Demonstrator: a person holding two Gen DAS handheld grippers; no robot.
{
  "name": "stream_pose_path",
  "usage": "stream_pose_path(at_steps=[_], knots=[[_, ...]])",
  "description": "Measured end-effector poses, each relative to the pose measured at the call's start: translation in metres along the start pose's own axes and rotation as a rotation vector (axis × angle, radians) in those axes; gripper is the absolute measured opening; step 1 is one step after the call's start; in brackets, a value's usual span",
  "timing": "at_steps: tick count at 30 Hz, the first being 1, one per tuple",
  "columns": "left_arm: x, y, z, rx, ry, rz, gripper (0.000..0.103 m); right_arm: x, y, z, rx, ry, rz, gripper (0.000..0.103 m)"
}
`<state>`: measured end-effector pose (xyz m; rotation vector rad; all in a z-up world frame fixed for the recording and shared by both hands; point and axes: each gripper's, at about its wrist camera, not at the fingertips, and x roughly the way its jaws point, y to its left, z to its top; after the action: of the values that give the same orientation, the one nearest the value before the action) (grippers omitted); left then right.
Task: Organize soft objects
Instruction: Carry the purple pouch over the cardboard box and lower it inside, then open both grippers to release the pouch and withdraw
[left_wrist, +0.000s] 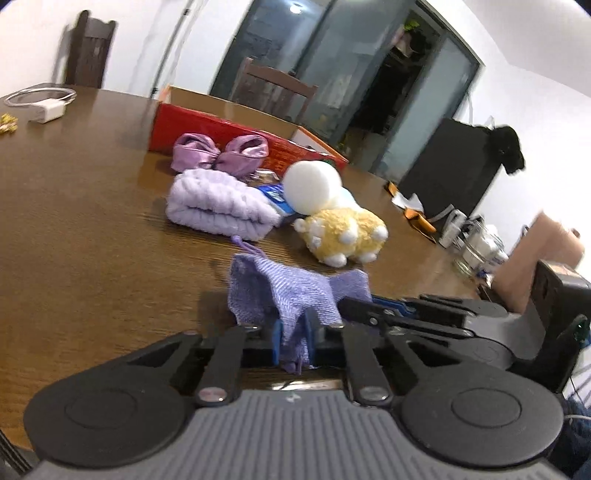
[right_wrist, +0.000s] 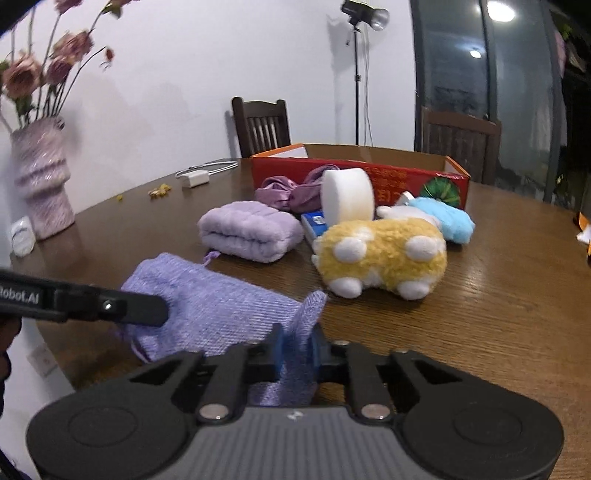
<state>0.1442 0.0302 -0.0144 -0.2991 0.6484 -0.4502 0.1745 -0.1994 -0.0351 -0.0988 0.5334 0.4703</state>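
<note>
A purple knitted pouch (left_wrist: 280, 288) with a drawstring hangs just over the brown table (left_wrist: 92, 221), stretched between both grippers. My left gripper (left_wrist: 293, 336) is shut on its near edge. My right gripper (right_wrist: 297, 350) is shut on the pouch's (right_wrist: 214, 306) other corner. Beyond it lie a folded lilac towel (left_wrist: 218, 210) (right_wrist: 251, 230), a yellow plush toy (left_wrist: 343, 232) (right_wrist: 384, 254), a round white sponge (left_wrist: 312, 182) (right_wrist: 347, 195), a purple satin bow (left_wrist: 221, 153) (right_wrist: 288, 192) and a blue fluffy item (right_wrist: 443, 218). An open red box (left_wrist: 221, 129) (right_wrist: 388, 173) stands behind them.
A blue packet (right_wrist: 314, 223) lies between towel and plush. A white charger with its cable (left_wrist: 46, 110) (right_wrist: 195, 179) sits at the far side, a vase of flowers (right_wrist: 40, 184) at the table's left edge, and glass jars (left_wrist: 476, 243) at the right. Chairs (right_wrist: 262, 125) stand behind the table.
</note>
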Motion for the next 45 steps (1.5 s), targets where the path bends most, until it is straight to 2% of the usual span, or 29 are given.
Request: stream_pose_path(at_steps=[4, 7, 13, 15, 18, 21, 24, 28, 30, 32, 33, 34, 37, 39, 45], knots=[[-0.008, -0.007, 0.020, 0.068, -0.060, -0.048, 0.008, -0.004, -0.009, 0.014, 0.036, -0.005, 0.034, 0.006], [-0.008, -0.012, 0.051, 0.121, -0.124, -0.102, 0.008, -0.009, -0.022, 0.039, 0.068, -0.061, 0.065, 0.006], [0.032, -0.023, 0.149, 0.234, -0.196, -0.154, 0.008, -0.001, -0.063, 0.123, 0.018, -0.195, 0.069, 0.005], [0.061, -0.022, 0.187, 0.247, -0.197, -0.156, 0.008, 0.016, -0.083, 0.157, -0.015, -0.217, 0.043, 0.005], [0.115, -0.022, 0.235, 0.270, -0.152, -0.084, 0.008, 0.057, -0.123, 0.203, 0.022, -0.196, 0.020, 0.005], [0.178, -0.018, 0.276, 0.272, -0.079, -0.064, 0.008, 0.117, -0.159, 0.243, 0.039, -0.129, -0.032, 0.005], [0.243, -0.009, 0.307, 0.270, -0.022, -0.013, 0.008, 0.182, -0.181, 0.268, 0.023, -0.054, -0.098, 0.005], [0.310, 0.011, 0.329, 0.212, 0.047, 0.048, 0.008, 0.257, -0.204, 0.284, -0.017, 0.054, -0.185, 0.005], [0.334, 0.022, 0.333, 0.179, 0.064, 0.104, 0.015, 0.286, -0.213, 0.287, -0.022, 0.095, -0.220, 0.005], [0.349, 0.029, 0.334, 0.182, 0.106, 0.117, 0.020, 0.306, -0.224, 0.289, -0.009, 0.121, -0.253, 0.007], [0.351, 0.031, 0.333, 0.187, 0.105, 0.122, 0.026, 0.315, -0.228, 0.291, -0.004, 0.135, -0.259, 0.011], [0.351, 0.034, 0.335, 0.189, 0.100, 0.127, 0.037, 0.320, -0.232, 0.293, 0.003, 0.142, -0.255, 0.011], [0.342, 0.046, 0.338, 0.168, 0.079, 0.101, 0.057, 0.315, -0.234, 0.295, 0.018, 0.111, -0.244, 0.012], [0.336, 0.047, 0.340, 0.176, 0.071, 0.122, 0.063, 0.313, -0.236, 0.294, 0.024, 0.103, -0.231, 0.012], [0.308, 0.046, 0.354, 0.198, 0.055, 0.176, 0.066, 0.294, -0.241, 0.293, 0.049, 0.102, -0.226, 0.014]])
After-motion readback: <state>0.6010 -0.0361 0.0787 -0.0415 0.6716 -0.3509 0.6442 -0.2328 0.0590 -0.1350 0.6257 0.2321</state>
